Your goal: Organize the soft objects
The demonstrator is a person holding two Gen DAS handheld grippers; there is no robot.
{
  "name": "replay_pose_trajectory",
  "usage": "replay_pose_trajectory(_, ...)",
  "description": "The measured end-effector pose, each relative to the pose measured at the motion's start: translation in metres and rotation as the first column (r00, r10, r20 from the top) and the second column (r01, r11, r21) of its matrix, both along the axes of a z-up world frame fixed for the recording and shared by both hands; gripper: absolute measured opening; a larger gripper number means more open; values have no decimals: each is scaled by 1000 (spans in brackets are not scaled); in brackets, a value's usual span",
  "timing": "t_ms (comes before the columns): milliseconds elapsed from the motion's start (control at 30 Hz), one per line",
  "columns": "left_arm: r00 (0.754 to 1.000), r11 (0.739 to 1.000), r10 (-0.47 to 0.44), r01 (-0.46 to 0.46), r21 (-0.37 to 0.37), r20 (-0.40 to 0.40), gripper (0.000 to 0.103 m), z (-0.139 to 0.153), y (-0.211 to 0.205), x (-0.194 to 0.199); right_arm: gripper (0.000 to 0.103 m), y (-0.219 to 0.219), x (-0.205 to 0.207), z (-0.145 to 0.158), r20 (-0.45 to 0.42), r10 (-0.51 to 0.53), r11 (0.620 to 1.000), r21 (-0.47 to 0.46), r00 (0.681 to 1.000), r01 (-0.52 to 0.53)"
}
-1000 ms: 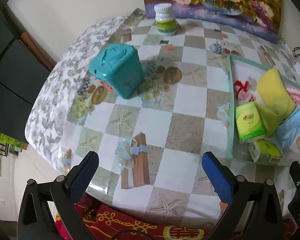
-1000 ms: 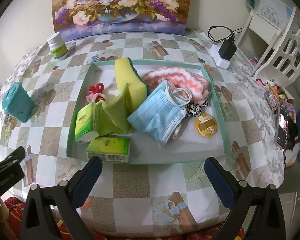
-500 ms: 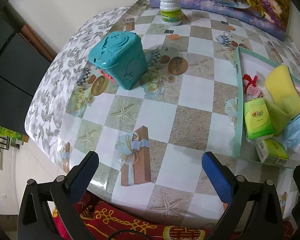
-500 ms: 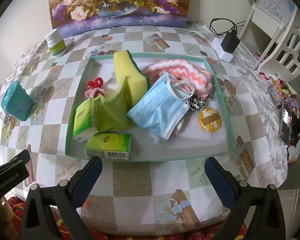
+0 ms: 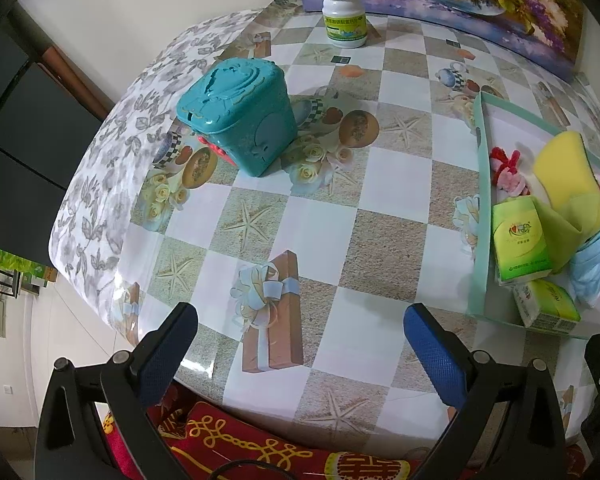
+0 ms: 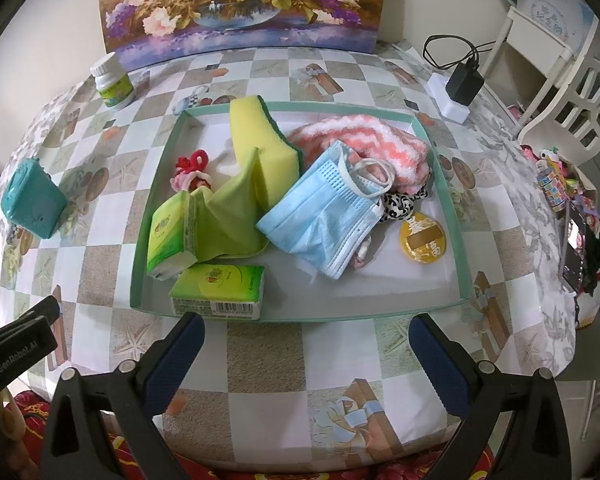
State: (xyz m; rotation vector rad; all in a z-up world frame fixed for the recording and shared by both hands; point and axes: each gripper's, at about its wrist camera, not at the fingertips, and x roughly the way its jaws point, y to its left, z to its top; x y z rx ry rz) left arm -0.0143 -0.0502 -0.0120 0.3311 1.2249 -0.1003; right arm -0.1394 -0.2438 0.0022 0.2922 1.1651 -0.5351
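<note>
Soft objects are lying piled inside a shallow mint-green tray [image 6: 456, 248] on a table covered with a glossy checked cloth [image 6: 268, 364]. The right gripper [image 6: 306, 344] is hovering low over the near table edge, just short of the tray's front wall, its two blue-padded fingers spread wide with nothing between them. The left gripper [image 5: 300, 340] is hanging over the cloth to the left of the tray, its fingers likewise parted and empty.

In the tray, a thick yellow sponge [image 6: 260, 148] with a dark green scrubbing face is leaning upright, and a limp lime cloth [image 6: 228, 220] is draping against it. A pleated pale blue face mask [image 6: 324, 220] with white ear loops is resting partly on a fluffy pink-and-white striped knit [image 6: 380, 144]. Two crinkly green tissue packs are sitting at the front left corner: one [image 6: 168, 236] tilted on its side, one [image 6: 220, 292] lying flat against the front wall. A red and pink hair tie [image 6: 192, 172] is lying behind them. A round gold disc [image 6: 422, 240] is lying flat right of the mask.

Outside the tray, a squarish teal plastic box [image 5: 240, 116] is standing to the left, and a white pill bottle [image 5: 342, 14] is standing near a flower painting [image 6: 240, 0].
</note>
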Motion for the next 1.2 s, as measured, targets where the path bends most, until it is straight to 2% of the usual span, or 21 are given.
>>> replay_pose_trajectory(1200,1000,1000,4,-4,-4,-24,103,-6,4,2,103,5,3,-6,-20,17,1000,1,1000,-17)
